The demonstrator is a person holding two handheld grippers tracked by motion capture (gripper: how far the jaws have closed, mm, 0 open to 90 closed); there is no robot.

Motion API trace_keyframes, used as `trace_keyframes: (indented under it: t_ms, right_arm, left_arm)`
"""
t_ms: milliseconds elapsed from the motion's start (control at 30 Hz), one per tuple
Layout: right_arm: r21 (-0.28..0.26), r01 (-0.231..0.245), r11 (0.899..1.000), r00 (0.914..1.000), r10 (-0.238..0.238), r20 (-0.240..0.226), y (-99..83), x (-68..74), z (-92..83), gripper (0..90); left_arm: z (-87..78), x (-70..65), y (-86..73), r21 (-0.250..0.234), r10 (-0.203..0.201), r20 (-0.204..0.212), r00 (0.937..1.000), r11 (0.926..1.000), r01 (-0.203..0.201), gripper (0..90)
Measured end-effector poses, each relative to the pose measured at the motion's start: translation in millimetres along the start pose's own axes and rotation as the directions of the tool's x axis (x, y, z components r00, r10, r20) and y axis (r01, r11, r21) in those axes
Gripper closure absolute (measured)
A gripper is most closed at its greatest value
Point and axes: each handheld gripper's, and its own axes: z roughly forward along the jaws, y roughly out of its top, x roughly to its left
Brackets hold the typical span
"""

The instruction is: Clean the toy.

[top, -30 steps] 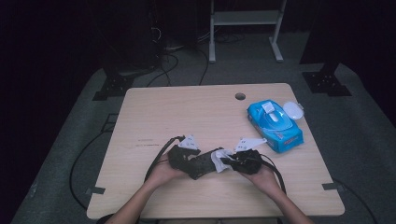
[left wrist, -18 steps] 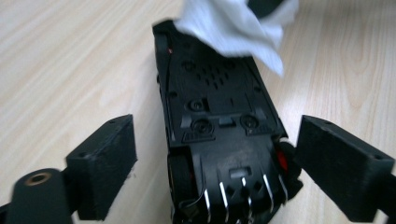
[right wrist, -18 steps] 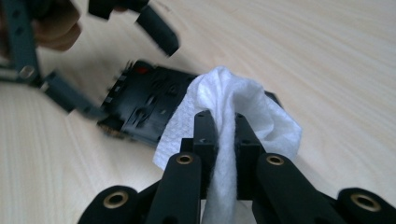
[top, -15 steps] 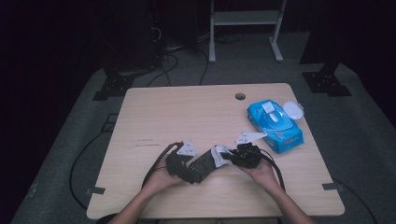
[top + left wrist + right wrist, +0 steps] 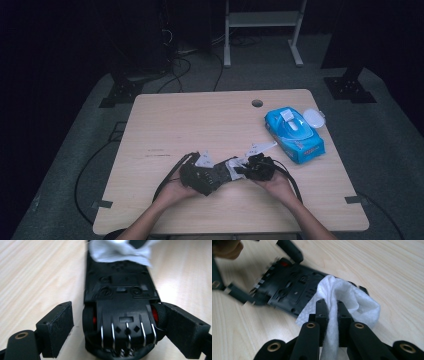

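The right tool [image 5: 331,306] pinches a white wipe [image 5: 348,298] against the upturned toy car [image 5: 292,290]. The left tool [image 5: 117,325] has just been opening; the car's end sits between its jaws, the left pad clear of it, on the table [image 5: 200,120].

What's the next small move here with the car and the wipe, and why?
Probably close the left gripper onto the car. The car lies underside up between its jaws, which have just been closing a little, but one pad stands apart from it, so the car could slide. The right gripper is shut on the wipe, which rests on the car, ready to rub.
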Motion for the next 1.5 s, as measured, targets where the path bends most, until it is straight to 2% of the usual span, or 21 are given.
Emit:
trace_keyframes:
  t_ms: [67, 167, 367, 433, 500, 600, 733, 833, 933, 1000, 1067, 1133, 1267, 1300, 1433, 1500]
  right_arm:
    - [0.0, -0.015, 1.0, 0.9998, 0.015, -0.015, -2.1, -2.0, -1.1, 82.8]
    - [-0.007, -0.041, 0.999, 0.9991, 0.041, -0.012, -5.9, -4.2, -4.1, 82.8]
    - [-0.027, -0.049, 0.998, 0.9986, 0.05, 0.017, -9.1, -9.4, -12.3, 82.8]
    - [-0.036, -0.053, 0.998, 0.9985, 0.053, 0.007, -7.4, -9.3, -14.8, 82.9]
    - [-0.038, -0.038, 0.999, 0.9992, 0.039, 0.004, -4.6, -6.7, -13.9, 82.9]
    - [-0.045, -0.032, 0.998, 0.9993, 0.031, -0.018, -0.6, -1.6, -9.2, 82.9]
    - [-0.075, -0.018, 0.997, 0.9986, 0.014, -0.05, 8.1, 5.8, -0.9, 82.8]
    - [-0.063, 0.001, 0.998, 0.999, -0.004, -0.044, 8.9, 6.1, 3.3, 82.9]
    - [-0.054, 0.004, 0.999, 1.0, -0.004, 0.006, 5.9, -0.4, 0.6, 82.8]
    - [-0.057, -0.019, 0.998, 0.9989, 0.021, 0.042, 2.4, -8.3, -4.3, 82.9]
    - [-0.065, -0.05, 0.997, 0.9976, 0.053, 0.043, -1.2, -13.6, -7.3, 82.9]
    - [-0.071, -0.058, 0.996, 0.9972, 0.061, 0.043, -3.0, -14.3, -7.2, 82.9]
    - [-0.07, -0.035, 0.997, 0.9981, 0.039, 0.048, -0.1, -6.7, -4.2, 82.8]
    - [-0.07, -0.03, 0.997, 0.9985, 0.034, 0.043, 0.7, -4.2, -3.2, 82.8]
    - [-0.077, 0.013, 0.997, 0.9992, -0.016, -0.038, 6.3, 13.9, 6.3, 82.8]
    - [-0.071, 0.042, 0.997, 0.9984, -0.045, -0.033, 8.4, 20.2, 8.4, 82.8]
  left_arm:
    - [1.0, 5.8, -0.6, -0.025, -0.007, 0.014, 0.9999, 0.9997, 0.007, 18.1]
    - [4.2, 10.9, 3.5, -0.013, 0.001, 0.035, 0.9994, 0.9999, 0.0, 19.2]
    - [15.4, 9.7, 10.1, -0.054, 0.033, 0.065, 0.9973, 0.9981, -0.029, 22.7]
    - [19.0, 8.3, 14.1, -0.064, 0.041, 0.087, 0.9954, 0.9974, -0.035, 24.0]
    - [21.6, 5.1, 22.2, -0.068, 0.071, 0.071, 0.9949, 0.9955, -0.066, 24.7]
    - [27.9, 1.3, 31.0, -0.066, 0.088, 0.068, 0.9938, 0.9943, -0.083, 25.7]
    - [32.9, -0.5, 32.0, -0.084, 0.088, 0.063, 0.9941, 0.993, -0.083, 25.7]
    - [33.9, 0.7, 26.9, -0.081, 0.083, 0.065, 0.9944, 0.9937, -0.078, 25.8]
    - [33.8, 3.0, 21.9, -0.086, 0.067, 0.077, 0.9948, 0.9944, -0.061, 25.7]
    - [31.6, 4.9, 20.1, -0.092, 0.068, 0.077, 0.9947, 0.9939, -0.061, 25.5]
    - [30.1, 5.1, 19.6, -0.104, 0.056, 0.08, 0.9952, 0.9935, -0.048, 25.3]
    - [30.3, 5.7, 19.6, -0.091, 0.051, 0.077, 0.9957, 0.9949, -0.044, 22.9]
    - [34.9, 4.6, 16.9, -0.066, 0.042, 0.077, 0.9961, 0.9971, -0.037, 22.0]
    - [35.0, 4.3, 16.2, -0.071, 0.056, 0.078, 0.9954, 0.9962, -0.051, 23.6]
    - [32.7, 3.2, 18.3, -0.08, 0.069, 0.071, 0.995, 0.9947, -0.064, 24.9]
    - [30.4, 3.3, 17.8, -0.086, 0.079, 0.065, 0.9948, 0.9937, -0.073, 25.0]
